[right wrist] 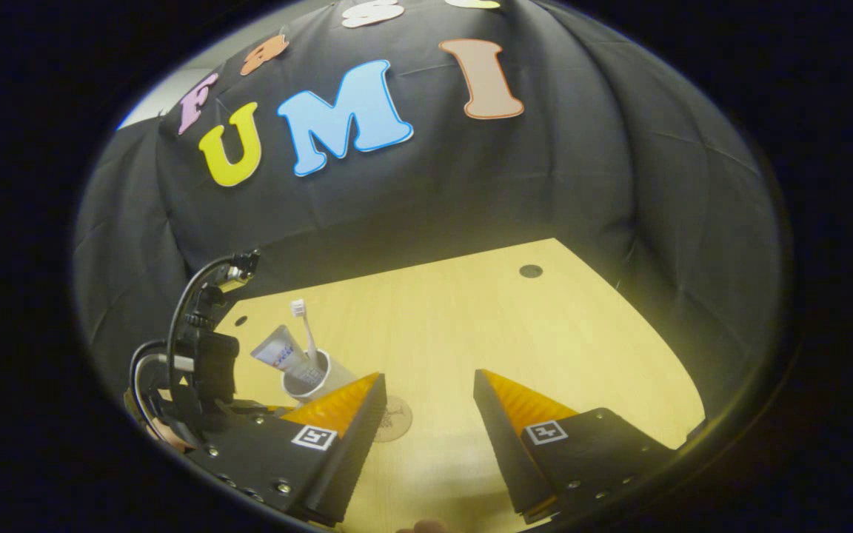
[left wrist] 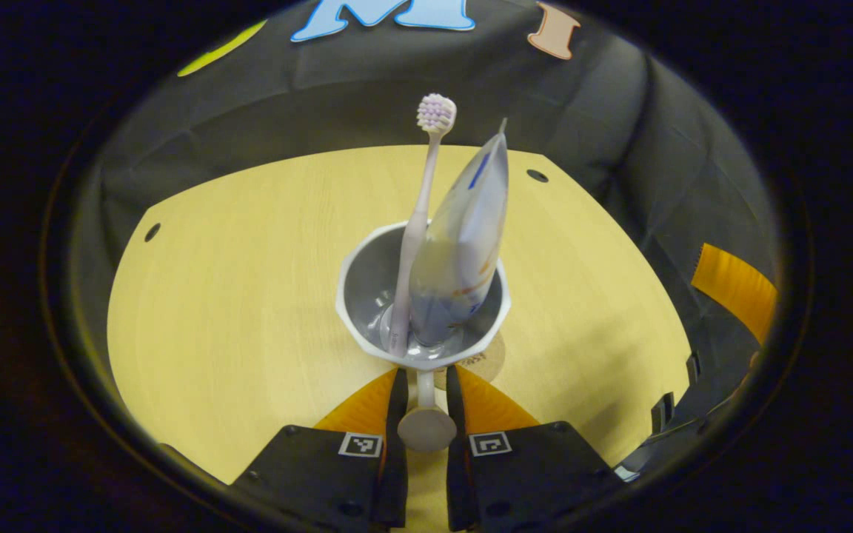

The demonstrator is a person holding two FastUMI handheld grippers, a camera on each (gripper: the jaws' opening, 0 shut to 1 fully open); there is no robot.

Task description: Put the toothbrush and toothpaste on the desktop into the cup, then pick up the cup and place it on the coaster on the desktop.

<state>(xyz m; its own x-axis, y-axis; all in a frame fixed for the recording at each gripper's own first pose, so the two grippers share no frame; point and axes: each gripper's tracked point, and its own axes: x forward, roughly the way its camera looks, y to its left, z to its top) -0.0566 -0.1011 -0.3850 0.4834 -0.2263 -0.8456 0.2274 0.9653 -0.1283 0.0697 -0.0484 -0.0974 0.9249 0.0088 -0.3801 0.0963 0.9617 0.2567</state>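
A white cup point(left wrist: 367, 285) holds a pale toothbrush point(left wrist: 419, 222), head up, and a toothpaste tube point(left wrist: 463, 244), cap down. My left gripper point(left wrist: 425, 379) is shut on the cup's stem-like handle point(left wrist: 426, 414). A round brown coaster point(left wrist: 489, 360) peeks out beneath the cup's near right rim. In the right gripper view the cup point(right wrist: 312, 385), with brush point(right wrist: 302, 326) and tube point(right wrist: 278, 352), stands left of the coaster point(right wrist: 395, 419). I cannot tell whether the cup touches the table. My right gripper point(right wrist: 430, 381) is open over bare desktop, the coaster by its left finger.
The light wooden desktop point(left wrist: 249, 296) has small dark holes point(left wrist: 537, 175) near its far corners. Black cloth walls close it in behind and at the sides. The left gripper's body and cables point(right wrist: 201, 363) rise at the left of the right gripper view.
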